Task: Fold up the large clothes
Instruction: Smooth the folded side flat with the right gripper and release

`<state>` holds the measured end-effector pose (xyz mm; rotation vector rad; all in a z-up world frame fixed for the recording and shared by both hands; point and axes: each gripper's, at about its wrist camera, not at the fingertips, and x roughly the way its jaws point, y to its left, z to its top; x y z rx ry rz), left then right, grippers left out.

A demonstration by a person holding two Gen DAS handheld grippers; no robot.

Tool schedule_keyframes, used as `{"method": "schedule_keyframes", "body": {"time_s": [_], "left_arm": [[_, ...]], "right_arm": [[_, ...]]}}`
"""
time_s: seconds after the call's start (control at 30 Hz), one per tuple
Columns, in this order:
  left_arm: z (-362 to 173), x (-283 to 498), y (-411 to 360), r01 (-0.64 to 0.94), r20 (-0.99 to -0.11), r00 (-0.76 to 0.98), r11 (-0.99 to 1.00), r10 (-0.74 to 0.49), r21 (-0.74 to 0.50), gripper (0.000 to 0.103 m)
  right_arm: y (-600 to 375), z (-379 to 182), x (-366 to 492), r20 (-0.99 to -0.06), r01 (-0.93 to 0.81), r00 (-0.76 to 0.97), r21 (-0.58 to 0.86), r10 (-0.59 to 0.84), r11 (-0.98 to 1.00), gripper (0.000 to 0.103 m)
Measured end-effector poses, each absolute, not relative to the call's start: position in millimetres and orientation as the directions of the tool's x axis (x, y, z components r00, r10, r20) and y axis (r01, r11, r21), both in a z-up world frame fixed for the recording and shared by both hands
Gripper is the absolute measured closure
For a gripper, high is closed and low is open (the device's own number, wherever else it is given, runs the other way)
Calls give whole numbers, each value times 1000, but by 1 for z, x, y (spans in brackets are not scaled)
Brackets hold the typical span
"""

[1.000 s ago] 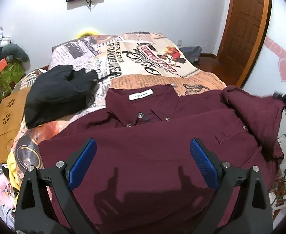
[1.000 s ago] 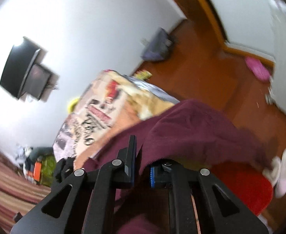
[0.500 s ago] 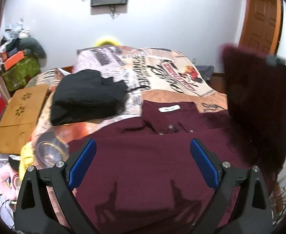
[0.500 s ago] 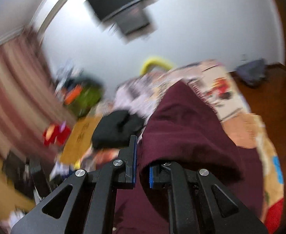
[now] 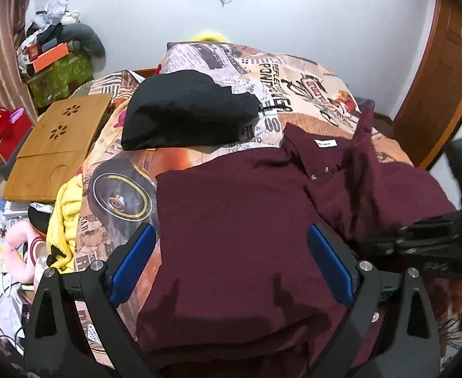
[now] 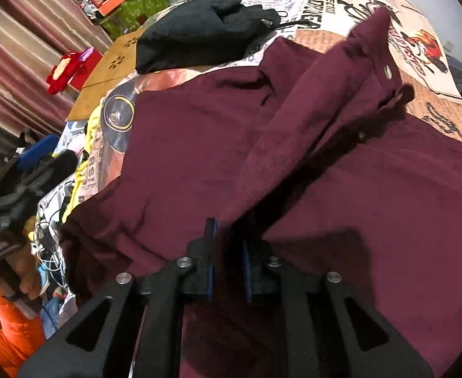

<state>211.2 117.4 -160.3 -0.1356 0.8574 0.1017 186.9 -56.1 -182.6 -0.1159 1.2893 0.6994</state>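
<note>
A maroon button-up shirt (image 5: 237, 214) lies front up on the printed bedspread (image 5: 294, 75), collar toward the far wall. My left gripper (image 5: 231, 233) hovers open over its lower left part with nothing between the fingers. The right sleeve (image 6: 319, 110) is folded in across the chest, its cuff (image 6: 391, 85) reaching toward the collar. My right gripper (image 6: 228, 230) still pinches the near end of that sleeve fold. Its jaws are opening, with the cloth between them. In the left wrist view the right gripper (image 5: 420, 242) is low over the shirt's right side.
A folded black garment (image 5: 187, 110) sits on the bed beyond the shirt's left shoulder. A wooden lap tray (image 5: 60, 145) and yellow cloth (image 5: 64, 208) lie at the bed's left edge, with clutter on the floor below. A wooden door (image 5: 445, 72) stands at the right.
The right gripper swung the sleeve from beyond the bed's right edge up and over, then down onto the shirt's chest, rolling as it went. The left gripper shifted sideways and stayed open.
</note>
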Motion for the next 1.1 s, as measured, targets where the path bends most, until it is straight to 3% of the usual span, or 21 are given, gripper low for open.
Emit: {"method": "schedule_keyframes", "body": {"time_s": [0.1,0.43,0.63,0.77,0.83,0.9,0.93,1.1], "left_arm": [[-157,218,105,-113,-757,654,991,18,-75,6],[-121,276,20,107,-724,683,994,-96,-32,6],[-138,325,-38,229,-796,590,973,-138,1,6],[-170,346,-76,297,-851,512,954,-116,48,6],[-187,354,-89,316,-875,472,947,-109,52,13],[-201,360,-97,323,-898,428,945,-97,52,34],[-205,363,-98,318,-903,419,947,-97,46,37],[-204,377,-80,263,-891,403,959,-211,-108,69]], "right_arm": [[-71,-155,192,-889,-530,154,295,432,795,88],[-169,-60,204,-751,-454,523,155,404,877,63],[-240,-56,221,-762,-299,600,71,245,952,62],[-278,-84,225,-804,-211,573,46,162,976,62],[-289,-104,229,-831,-168,542,41,127,985,62],[-295,-128,235,-859,-141,498,58,122,988,62],[-300,-134,236,-867,-137,480,75,132,988,62],[-279,-164,244,-891,-171,429,83,150,982,62]]}}
